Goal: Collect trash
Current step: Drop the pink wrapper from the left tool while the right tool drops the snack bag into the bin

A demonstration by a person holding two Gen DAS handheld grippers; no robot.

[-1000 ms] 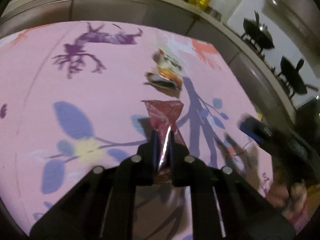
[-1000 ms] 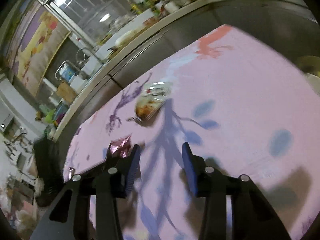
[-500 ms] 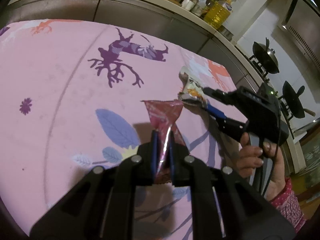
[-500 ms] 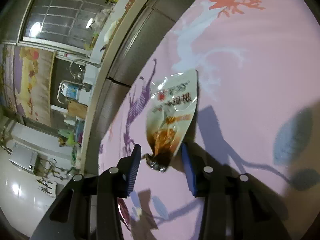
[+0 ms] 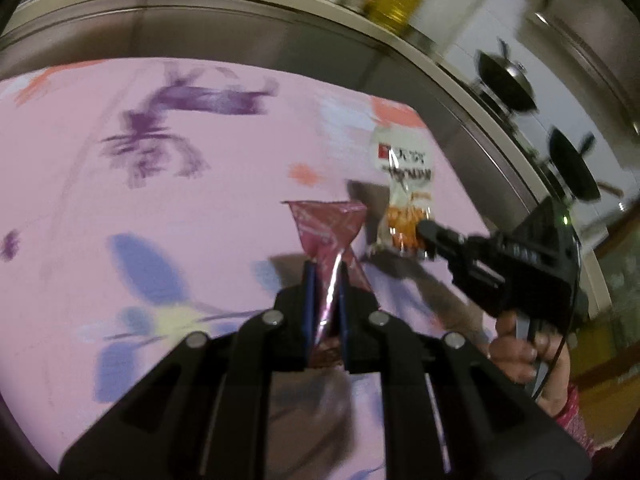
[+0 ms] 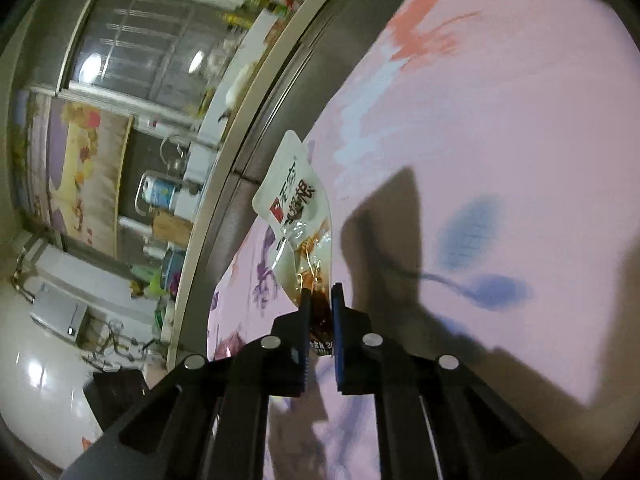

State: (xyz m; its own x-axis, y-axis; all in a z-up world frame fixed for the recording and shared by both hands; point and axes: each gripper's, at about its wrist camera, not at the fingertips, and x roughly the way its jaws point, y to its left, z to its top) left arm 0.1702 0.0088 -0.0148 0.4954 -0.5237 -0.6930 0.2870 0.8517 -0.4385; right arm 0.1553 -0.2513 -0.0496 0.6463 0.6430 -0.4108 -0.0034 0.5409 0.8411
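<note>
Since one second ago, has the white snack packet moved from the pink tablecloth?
Yes. The white snack packet now hangs up off the pink tablecloth, its lower end between the closing right gripper.

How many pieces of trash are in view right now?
2. The red wrapper is pinched in the left tool; the white snack bag sits between the closing right tool.

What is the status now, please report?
Left gripper shut on the red wrapper. Right gripper closing on the snack packet, packet end between its pads. Pink tablecloth ahead, nothing blocking.
</note>
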